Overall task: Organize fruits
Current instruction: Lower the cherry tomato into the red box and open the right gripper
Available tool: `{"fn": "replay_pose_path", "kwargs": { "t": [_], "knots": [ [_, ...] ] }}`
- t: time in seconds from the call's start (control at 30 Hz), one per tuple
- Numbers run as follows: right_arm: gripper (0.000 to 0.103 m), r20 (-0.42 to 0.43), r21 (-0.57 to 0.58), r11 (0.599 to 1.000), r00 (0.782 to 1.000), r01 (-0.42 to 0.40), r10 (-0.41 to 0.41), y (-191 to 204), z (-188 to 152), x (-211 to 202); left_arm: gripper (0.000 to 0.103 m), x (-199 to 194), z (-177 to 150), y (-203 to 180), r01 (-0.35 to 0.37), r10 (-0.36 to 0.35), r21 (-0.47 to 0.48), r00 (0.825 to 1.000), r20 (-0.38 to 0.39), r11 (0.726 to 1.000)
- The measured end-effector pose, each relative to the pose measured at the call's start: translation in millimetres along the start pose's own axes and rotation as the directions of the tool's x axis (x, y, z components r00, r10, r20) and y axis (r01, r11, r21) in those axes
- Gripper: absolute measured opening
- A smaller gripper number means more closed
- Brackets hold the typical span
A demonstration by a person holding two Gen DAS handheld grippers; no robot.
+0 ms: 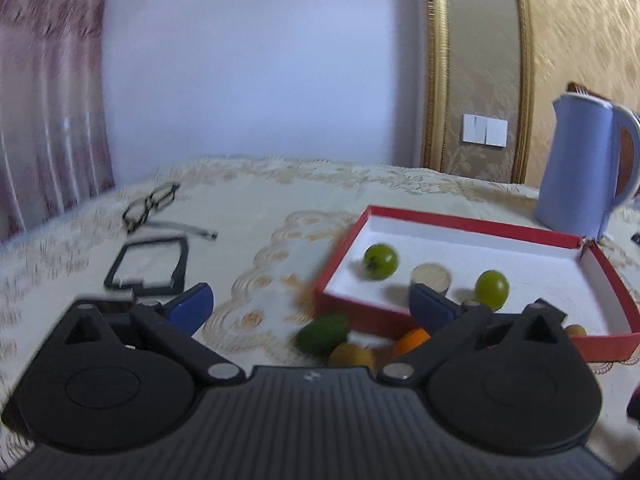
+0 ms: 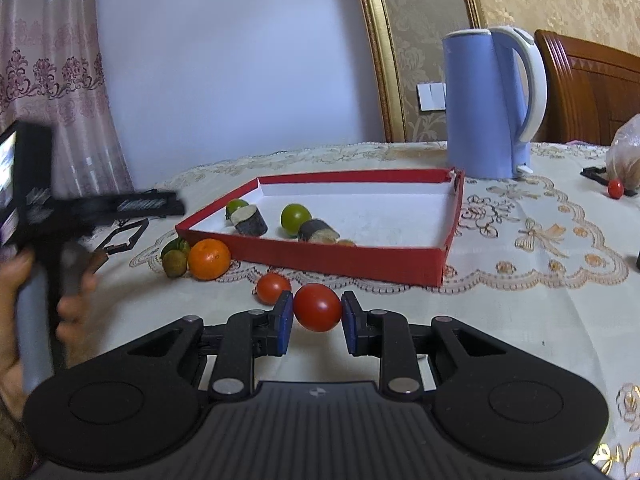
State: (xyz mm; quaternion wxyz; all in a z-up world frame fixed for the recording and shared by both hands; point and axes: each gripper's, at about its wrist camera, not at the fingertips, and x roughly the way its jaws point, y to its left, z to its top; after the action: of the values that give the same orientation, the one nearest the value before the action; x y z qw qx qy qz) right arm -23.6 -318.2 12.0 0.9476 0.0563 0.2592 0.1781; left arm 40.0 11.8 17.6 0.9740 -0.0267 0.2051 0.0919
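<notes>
My right gripper [image 2: 316, 316] is shut on a red tomato [image 2: 318, 307], its blue pads pressing both sides just above the tablecloth. A second tomato [image 2: 272, 288] lies just left of it. The red box [image 2: 340, 258] holds two green fruits [image 2: 296, 216] and dark cut pieces [image 2: 248, 220]. An orange [image 2: 209, 259] and a brown fruit [image 2: 175, 264] sit by the box's left corner. My left gripper [image 1: 310, 300] stands wide open and holds nothing. It is in front of the box [image 1: 360, 312], above a green fruit [image 1: 322, 334] and the orange [image 1: 412, 340].
A blue kettle [image 2: 488, 104] stands behind the box. Glasses [image 1: 150, 202] and a black frame [image 1: 148, 266] lie at the left. A small tomato [image 2: 615, 189], a plastic bag [image 2: 626, 152] and a wooden chair [image 2: 588, 88] are at the far right. A hand [image 2: 24, 280] holds the left tool.
</notes>
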Motion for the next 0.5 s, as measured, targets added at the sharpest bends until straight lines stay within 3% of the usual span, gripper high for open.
{"fn": "replay_pose_path", "kwargs": {
  "t": [0.23,0.5],
  "knots": [
    [0.025,0.009,-0.004,0.999,0.999,0.054,-0.054,-6.8,26.7,21.4,0.103,3.7,-12.8,31.1,0.034,-0.036,-0.128,0.999,-0.017,0.991],
    [0.025,-0.003,0.013,0.993,0.993,0.116,-0.116,-19.7,55.9,61.0,0.103,8.8,-14.1,28.4,-0.005,-0.002,-0.112,0.998,-0.058,0.994]
  ]
}}
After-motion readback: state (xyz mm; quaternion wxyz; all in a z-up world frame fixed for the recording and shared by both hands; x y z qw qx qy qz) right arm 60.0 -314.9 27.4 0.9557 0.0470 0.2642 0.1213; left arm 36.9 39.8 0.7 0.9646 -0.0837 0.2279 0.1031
